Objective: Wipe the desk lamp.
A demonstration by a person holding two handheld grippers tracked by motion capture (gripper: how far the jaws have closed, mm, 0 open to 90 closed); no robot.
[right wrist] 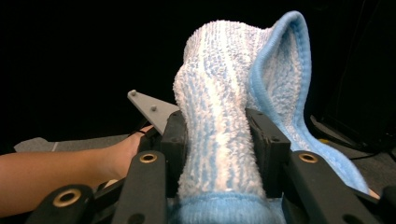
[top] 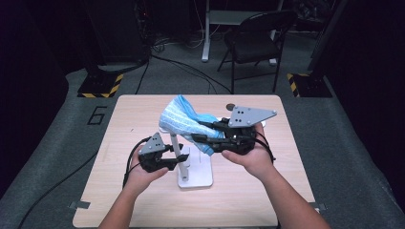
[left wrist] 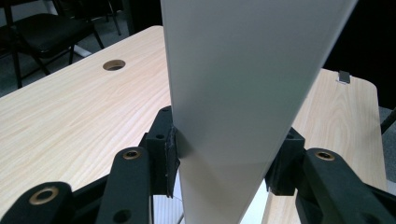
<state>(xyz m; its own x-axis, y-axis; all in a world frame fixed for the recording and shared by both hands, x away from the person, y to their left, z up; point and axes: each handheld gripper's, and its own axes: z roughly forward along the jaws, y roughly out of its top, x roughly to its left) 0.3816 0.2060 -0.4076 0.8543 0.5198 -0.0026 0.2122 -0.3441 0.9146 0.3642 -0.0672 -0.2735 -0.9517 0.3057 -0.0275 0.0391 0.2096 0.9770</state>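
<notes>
Tabletop [top: 143, 200]: towel [right wrist: 219, 116] between right claw [right wrist: 219, 140] pads

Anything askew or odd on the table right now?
Nothing damaged or spilled. The blue towel is bunched over the top of the white stand rather than hanging flat, squeezed in the right claw. The left claw clamps the stand's post, which looks upright.

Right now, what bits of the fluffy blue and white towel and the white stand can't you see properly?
- High view: the top of the white plastic stand is hidden under the blue and white striped terry towel.
- Left gripper view: the stand's post is cut off by the top edge.
- Right gripper view: the towel's lower end is cut off by the bottom edge, between the right gripper jaws.
</notes>
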